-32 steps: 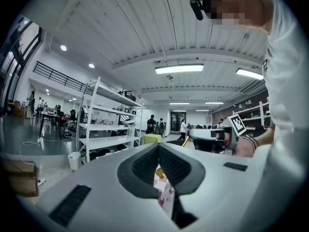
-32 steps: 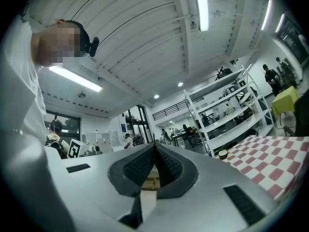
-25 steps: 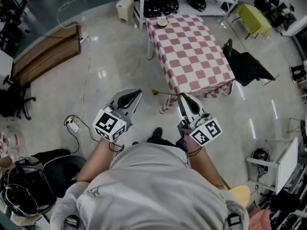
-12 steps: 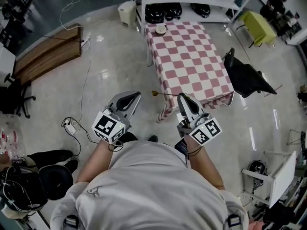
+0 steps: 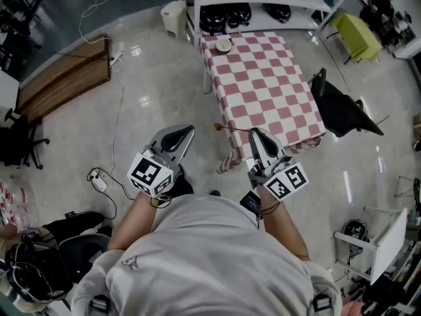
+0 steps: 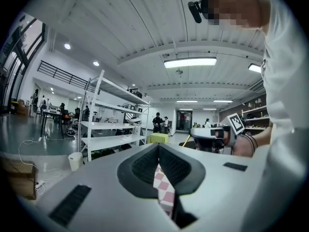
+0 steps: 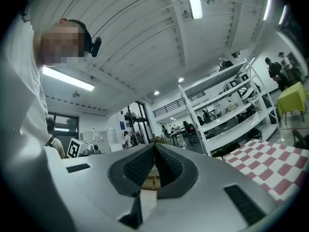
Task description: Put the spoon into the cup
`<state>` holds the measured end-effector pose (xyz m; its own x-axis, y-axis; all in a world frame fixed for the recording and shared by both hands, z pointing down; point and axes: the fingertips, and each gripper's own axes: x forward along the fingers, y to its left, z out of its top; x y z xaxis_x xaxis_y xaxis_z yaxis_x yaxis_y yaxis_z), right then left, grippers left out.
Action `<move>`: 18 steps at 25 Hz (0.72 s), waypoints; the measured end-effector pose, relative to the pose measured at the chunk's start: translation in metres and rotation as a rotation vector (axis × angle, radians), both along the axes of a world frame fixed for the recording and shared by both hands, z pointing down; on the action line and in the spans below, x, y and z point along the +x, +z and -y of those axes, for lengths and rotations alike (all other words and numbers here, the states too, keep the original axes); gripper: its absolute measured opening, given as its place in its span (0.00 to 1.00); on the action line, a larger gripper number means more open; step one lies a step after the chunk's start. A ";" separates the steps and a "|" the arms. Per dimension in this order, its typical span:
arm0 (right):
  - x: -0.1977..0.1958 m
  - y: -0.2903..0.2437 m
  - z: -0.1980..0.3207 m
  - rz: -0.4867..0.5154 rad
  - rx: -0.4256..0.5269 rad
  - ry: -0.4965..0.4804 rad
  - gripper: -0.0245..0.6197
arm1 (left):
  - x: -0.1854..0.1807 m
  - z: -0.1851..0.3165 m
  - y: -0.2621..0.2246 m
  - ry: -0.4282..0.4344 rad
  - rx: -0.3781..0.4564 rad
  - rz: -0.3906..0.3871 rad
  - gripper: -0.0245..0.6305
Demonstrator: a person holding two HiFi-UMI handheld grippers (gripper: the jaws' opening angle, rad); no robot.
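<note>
- Occupying the upper middle of the head view, the surface (image 5: 263, 78) with its checked cloth sits slightly lower in frame than a second ago. Judgement: the person is closing on it, so the task is in its approach stage and no placement has begun.
- Relative to the body, both tongs hold the same station as before, out in front and over the floor, short of the near end of the surface.
- Closed tip to tip, the left tongs (image 5: 187, 130) grip nothing. The left gripper view shows only checked cloth through the slit behind the tips.
- Also closed, the right tongs (image 5: 254, 132) have the spoon (image 5: 230, 129) projecting sideways from their tips. It has travelled with them, so it is judged clamped at the handle end. The right gripper view does not show the spoon itself.
- At the far left corner of the surface, the cup (image 5: 223, 45) stands mouth up, well apart from both tongs.
- With its handle roughly level, the spoon points its bowl end toward the left tongs. It hangs over the floor, well apart from the cup.
</note>
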<state>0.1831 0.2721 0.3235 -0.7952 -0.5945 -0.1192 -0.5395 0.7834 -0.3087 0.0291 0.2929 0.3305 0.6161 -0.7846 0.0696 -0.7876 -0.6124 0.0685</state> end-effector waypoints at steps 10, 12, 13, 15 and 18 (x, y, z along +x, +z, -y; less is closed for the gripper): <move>-0.058 -0.010 0.056 0.032 0.000 0.060 0.09 | -0.056 0.059 -0.010 0.089 0.024 0.014 0.06; -0.074 -0.012 0.067 0.029 0.005 0.074 0.09 | -0.073 0.071 -0.013 0.104 0.026 0.015 0.06; -0.082 -0.013 0.071 0.029 0.006 0.080 0.09 | -0.081 0.075 -0.014 0.109 0.025 0.016 0.06; -0.098 -0.014 0.078 0.029 0.006 0.090 0.09 | -0.097 0.083 -0.016 0.119 0.023 0.017 0.06; -0.121 -0.015 0.085 0.024 0.002 0.104 0.09 | -0.118 0.090 -0.017 0.142 0.019 0.017 0.06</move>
<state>0.0617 0.1876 0.3088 -0.7259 -0.6736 -0.1391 -0.6104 0.7241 -0.3212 -0.0889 0.2026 0.3133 0.7202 -0.6905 0.0672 -0.6935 -0.7191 0.0429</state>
